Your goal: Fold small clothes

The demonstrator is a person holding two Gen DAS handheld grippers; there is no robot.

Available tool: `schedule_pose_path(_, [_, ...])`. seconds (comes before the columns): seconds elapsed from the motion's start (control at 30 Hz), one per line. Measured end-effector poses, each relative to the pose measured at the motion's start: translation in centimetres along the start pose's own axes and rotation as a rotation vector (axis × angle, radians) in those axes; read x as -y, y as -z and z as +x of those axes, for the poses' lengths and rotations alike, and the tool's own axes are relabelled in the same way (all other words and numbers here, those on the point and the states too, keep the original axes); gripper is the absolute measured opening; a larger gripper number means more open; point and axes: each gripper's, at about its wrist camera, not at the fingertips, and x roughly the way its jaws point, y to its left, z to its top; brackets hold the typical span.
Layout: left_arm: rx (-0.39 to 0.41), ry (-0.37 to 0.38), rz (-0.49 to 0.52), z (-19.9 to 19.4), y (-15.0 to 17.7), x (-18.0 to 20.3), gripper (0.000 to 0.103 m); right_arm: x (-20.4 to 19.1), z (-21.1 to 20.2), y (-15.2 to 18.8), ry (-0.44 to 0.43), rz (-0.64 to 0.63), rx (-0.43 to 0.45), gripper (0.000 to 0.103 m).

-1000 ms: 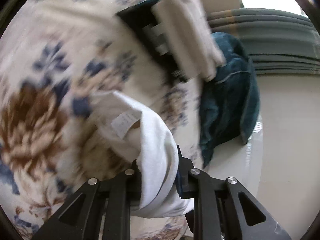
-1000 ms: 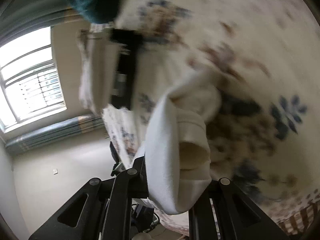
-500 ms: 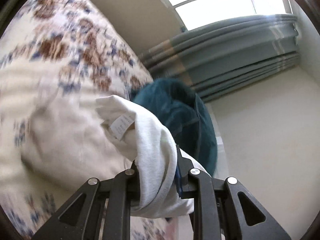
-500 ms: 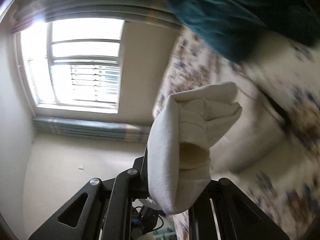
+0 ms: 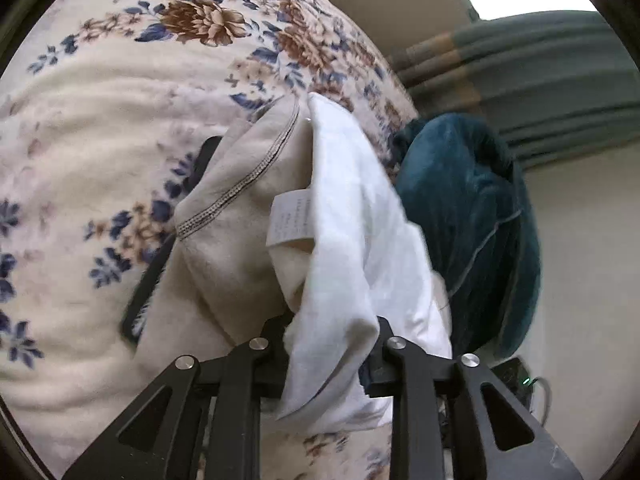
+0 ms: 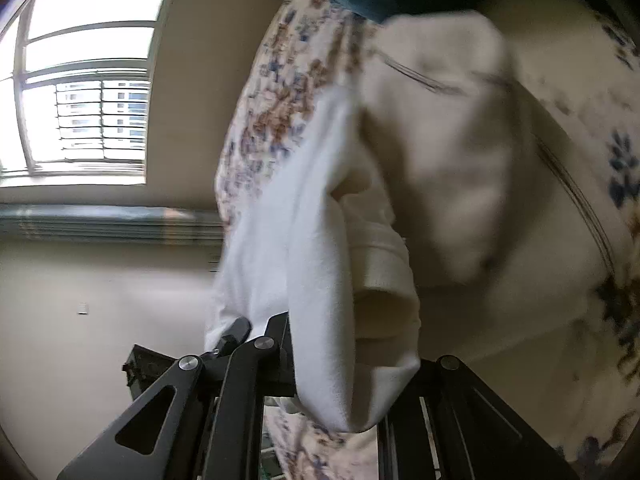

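You are carrying a small white garment (image 5: 352, 240) bunched between both tools, just above a folded cream garment (image 5: 240, 240) that is lying on the floral bedspread (image 5: 100, 120). In the left wrist view the white cloth is draping forward from the left gripper (image 5: 332, 344), a care label (image 5: 290, 220) showing on its inner side; the jaws have just been easing apart, yet the fabric is sitting between them and the pads are pressing on it. In the right wrist view the right gripper (image 6: 352, 368) is pinching a ribbed cuff or hem of the same white garment (image 6: 320, 280), its jaws drawn close with the thick fold squeezed between them. A flat black object (image 5: 148, 288) is poking out from under the cream garment on its left side; what it is cannot be told. Beyond the clothes a teal plush blanket (image 5: 460, 220) is heaped at the bed's edge, with grey-green curtains (image 5: 540, 72) and a bright window (image 6: 84, 80) behind.
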Motion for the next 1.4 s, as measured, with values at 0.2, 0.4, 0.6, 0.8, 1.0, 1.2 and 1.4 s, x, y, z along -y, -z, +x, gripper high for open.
schedule_pose_path(0.2, [0.024,-0.338,0.254,-2.9,2.6,4.6,0.084,-2.0,-1.7,1.9,0.356,-0.220,-0.006,0.062])
schedule_pose_path(0.4, [0.072,-0.604,0.465,-3.6,5.5,7.7,0.101,-5.9,-4.3,4.0,0.744,-0.499,0.112,0.097])
schedule_pose_path(0.6, [0.129,-0.676,0.516,-7.6,8.4,10.3,0.101,-10.7,-9.0,5.7,0.912,-0.641,0.233,0.100])
schedule_pose_path(0.8, [0.194,-0.645,0.560,-13.6,11.8,14.4,0.101,-16.3,-17.3,10.6,0.895,-0.685,0.291,0.100])
schedule_pose_path(1.0, [0.280,-0.615,0.590,-21.2,16.9,18.1,0.101,-21.2,-26.1,17.8,0.863,-0.738,0.375,0.100])
schedule_pose_path(1.2, [0.348,-0.575,0.633,-27.6,22.1,21.3,0.101,-24.9,-34.4,24.7,0.820,-0.772,0.450,0.100])
schedule_pose_path(1.4, [0.404,-0.537,0.649,-33.0,26.5,23.3,0.101,-27.8,-42.0,31.7,0.783,-0.832,0.526,0.100])
